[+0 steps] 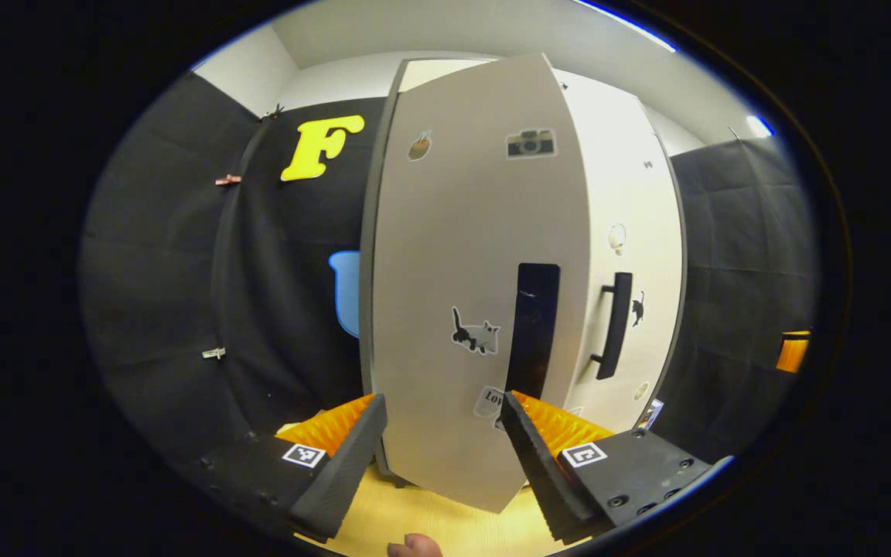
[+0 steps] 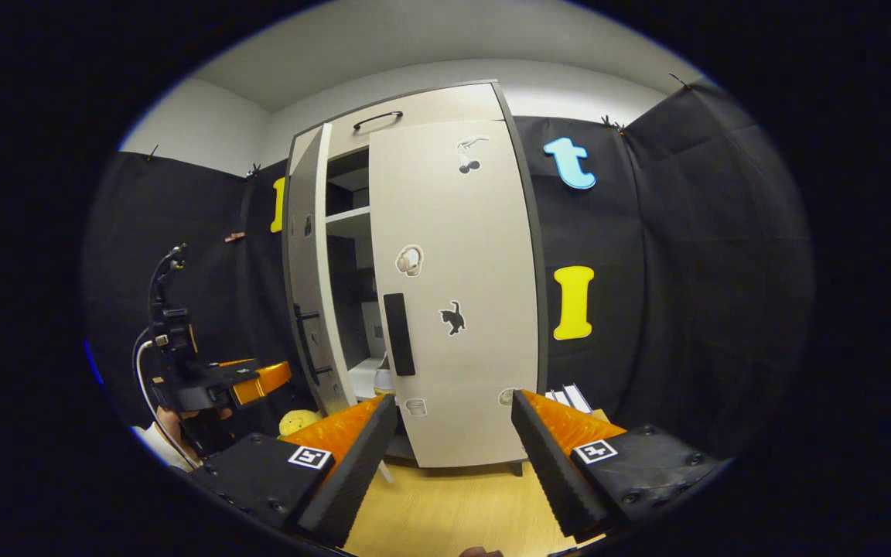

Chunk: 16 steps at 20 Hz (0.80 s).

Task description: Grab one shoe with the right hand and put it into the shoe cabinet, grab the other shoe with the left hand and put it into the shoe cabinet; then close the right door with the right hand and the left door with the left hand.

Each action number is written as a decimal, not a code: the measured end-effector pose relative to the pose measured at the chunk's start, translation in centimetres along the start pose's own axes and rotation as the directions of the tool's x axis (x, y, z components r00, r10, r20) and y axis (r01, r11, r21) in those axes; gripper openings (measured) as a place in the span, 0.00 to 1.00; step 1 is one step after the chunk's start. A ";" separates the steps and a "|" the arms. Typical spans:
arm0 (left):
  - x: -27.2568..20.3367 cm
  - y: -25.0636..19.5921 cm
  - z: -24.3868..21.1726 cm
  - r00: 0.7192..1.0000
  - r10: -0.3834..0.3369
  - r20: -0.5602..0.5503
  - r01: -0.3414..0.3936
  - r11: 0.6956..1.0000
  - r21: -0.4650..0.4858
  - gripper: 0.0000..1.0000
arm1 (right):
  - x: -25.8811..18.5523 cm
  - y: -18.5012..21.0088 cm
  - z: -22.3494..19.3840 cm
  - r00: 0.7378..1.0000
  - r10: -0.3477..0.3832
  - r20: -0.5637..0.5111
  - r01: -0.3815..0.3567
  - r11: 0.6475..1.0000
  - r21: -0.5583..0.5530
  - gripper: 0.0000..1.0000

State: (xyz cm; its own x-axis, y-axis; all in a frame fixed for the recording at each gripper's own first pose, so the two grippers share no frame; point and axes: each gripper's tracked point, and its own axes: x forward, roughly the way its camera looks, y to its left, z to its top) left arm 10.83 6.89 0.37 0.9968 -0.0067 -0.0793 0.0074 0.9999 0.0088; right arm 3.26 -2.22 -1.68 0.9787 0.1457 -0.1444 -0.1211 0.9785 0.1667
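The shoe cabinet (image 2: 414,100) stands against the black wall. Its right door (image 2: 461,309) is flat against the frame. Its left door (image 2: 305,294) hangs ajar, and through the gap I see shelves and part of a pale shoe (image 2: 384,379) low inside. In the left gripper view the left door (image 1: 476,294) with its black handle (image 1: 534,329) swings close in front of my left gripper (image 1: 442,441), which is open and touches nothing. The right gripper view has my left gripper (image 2: 279,375) at the left door's outer side. My right gripper (image 2: 453,441) is open, short of the right door.
A wooden floor (image 2: 453,510) runs under the cabinet. A yellow soft thing (image 2: 298,422) lies by the left door's foot. Some white flat items (image 2: 569,398) lean at the cabinet's right. A drawer with a dark handle (image 2: 377,118) tops the cabinet.
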 end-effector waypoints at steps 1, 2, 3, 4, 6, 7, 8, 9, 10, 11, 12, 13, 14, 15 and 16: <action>-0.2 -0.9 -0.1 1.000 -0.010 -0.001 0.010 1.000 0.013 0.93 | -0.1 -0.2 0.0 1.000 -0.002 0.000 0.002 1.000 -0.001 0.98; -0.6 -1.6 -0.1 1.000 -0.016 -0.002 0.016 1.000 0.022 0.93 | -0.2 -0.1 0.0 1.000 -0.001 0.001 0.001 1.000 -0.002 0.98; -1.0 -2.1 -0.2 1.000 -0.022 -0.007 0.022 0.999 0.026 0.96 | -0.2 -0.1 0.0 1.000 -0.001 0.001 0.001 1.000 -0.001 0.98; -1.4 -2.6 -0.2 1.000 -0.029 -0.007 0.029 0.999 0.025 0.96 | -0.3 -0.1 0.0 1.000 0.001 0.002 -0.001 1.000 0.001 0.98; -2.4 -3.3 0.2 0.999 -0.041 -0.002 0.041 0.999 0.021 0.95 | -0.5 -0.1 0.1 1.000 0.004 0.004 -0.004 1.000 -0.001 0.98; -3.0 -3.4 0.3 0.999 -0.045 -0.001 0.045 0.999 0.017 0.95 | -0.6 -0.1 0.1 1.000 0.002 0.005 -0.002 1.000 -0.005 0.98; -3.5 -3.6 0.5 0.999 -0.049 0.002 0.049 0.999 0.014 0.95 | -0.7 -0.1 0.2 1.000 -0.001 0.008 0.001 1.000 -0.011 0.98; -4.2 -3.8 0.8 0.999 -0.049 0.005 0.049 0.999 0.017 0.95 | -0.8 -0.1 0.3 1.000 -0.006 0.012 0.006 1.000 -0.018 0.98; -4.8 -3.8 1.2 0.999 -0.047 0.013 0.047 0.999 0.024 0.95 | -1.0 -0.1 0.3 1.000 -0.011 0.015 0.011 1.000 -0.025 0.97; -5.4 -3.9 1.6 0.999 -0.044 0.019 0.043 0.999 0.031 0.96 | -1.1 -0.1 0.3 1.000 -0.017 0.016 0.018 0.999 -0.032 0.97; -6.0 -3.9 1.8 0.999 -0.040 0.026 0.040 0.999 0.034 0.95 | -1.7 -0.1 0.1 0.999 -0.028 0.015 0.028 0.999 -0.038 0.97; -6.6 -4.0 2.1 0.999 -0.040 0.031 0.038 0.999 0.034 0.94 | -2.3 -0.2 -0.1 0.999 -0.041 0.013 0.041 0.998 -0.044 0.98; -7.3 -4.2 2.3 0.999 -0.040 0.032 0.039 0.999 0.032 0.95 | -2.6 0.0 -0.2 0.999 -0.051 0.010 0.051 0.997 -0.050 0.98; -7.9 -4.4 2.3 0.998 -0.042 0.036 0.041 0.999 0.030 0.96 | -2.8 0.1 -0.4 0.998 -0.057 0.009 0.058 0.997 -0.052 0.98; -8.4 -4.5 2.4 0.998 -0.045 0.039 0.044 0.999 0.032 0.96 | -2.9 0.4 -0.4 0.998 -0.057 0.008 0.057 0.997 -0.053 0.98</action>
State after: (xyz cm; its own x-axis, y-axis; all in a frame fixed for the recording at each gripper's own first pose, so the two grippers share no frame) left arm 2.58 2.45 3.37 0.9978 -0.0519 -0.0408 0.0534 0.9979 0.0371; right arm 0.33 -2.17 -1.62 0.9853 0.0890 -0.1461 -0.0738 0.9916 0.1067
